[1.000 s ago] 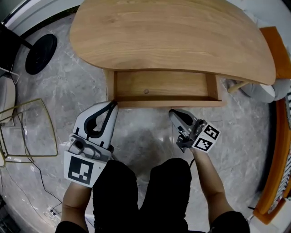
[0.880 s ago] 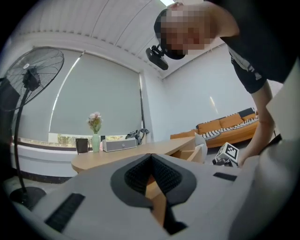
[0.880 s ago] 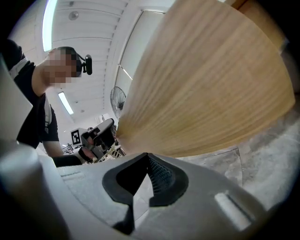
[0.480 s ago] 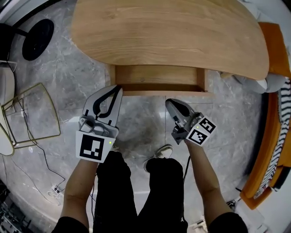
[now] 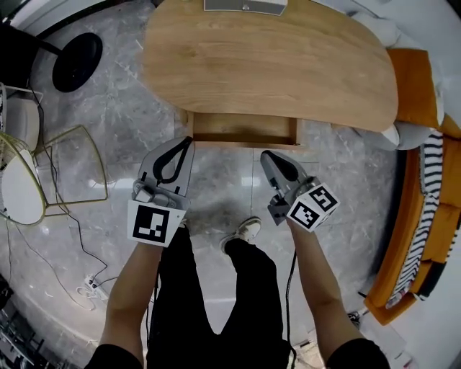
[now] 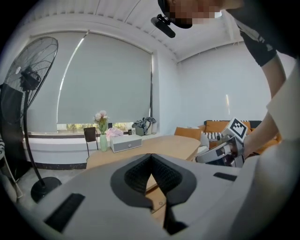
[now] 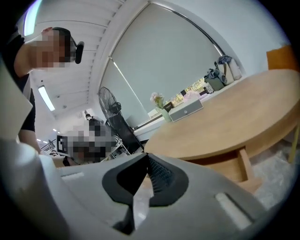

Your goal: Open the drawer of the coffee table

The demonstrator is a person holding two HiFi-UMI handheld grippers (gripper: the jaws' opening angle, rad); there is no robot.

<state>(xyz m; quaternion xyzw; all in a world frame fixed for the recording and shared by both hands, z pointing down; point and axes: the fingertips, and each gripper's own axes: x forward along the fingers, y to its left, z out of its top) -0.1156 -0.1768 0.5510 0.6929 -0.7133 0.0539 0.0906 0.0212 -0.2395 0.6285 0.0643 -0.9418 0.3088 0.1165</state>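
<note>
The wooden coffee table (image 5: 274, 61) fills the top of the head view, and its drawer (image 5: 243, 130) stands pulled out from the near side, showing a bare wooden bottom. My left gripper (image 5: 186, 141) hovers well above the floor in front of the drawer's left corner, shut, nothing in it. My right gripper (image 5: 265, 156) hangs level with it before the drawer's right part, also shut and empty. In the left gripper view the closed tips (image 6: 151, 157) point over the tabletop (image 6: 164, 145). The right gripper view shows its tips (image 7: 147, 157) before the table (image 7: 234, 126) and drawer (image 7: 229, 164).
A black fan base (image 5: 75, 61) stands at the upper left, with a gold wire-frame seat (image 5: 72, 169) below it. Cables and a power strip (image 5: 90, 285) lie on the marble floor. An orange sofa (image 5: 425, 216) runs down the right. A white box (image 5: 245, 6) sits on the table's far edge.
Both grippers have risen straight up from in front of the drawer, and the head camera has risen too, so the table looks smaller. The drawer stays open.
</note>
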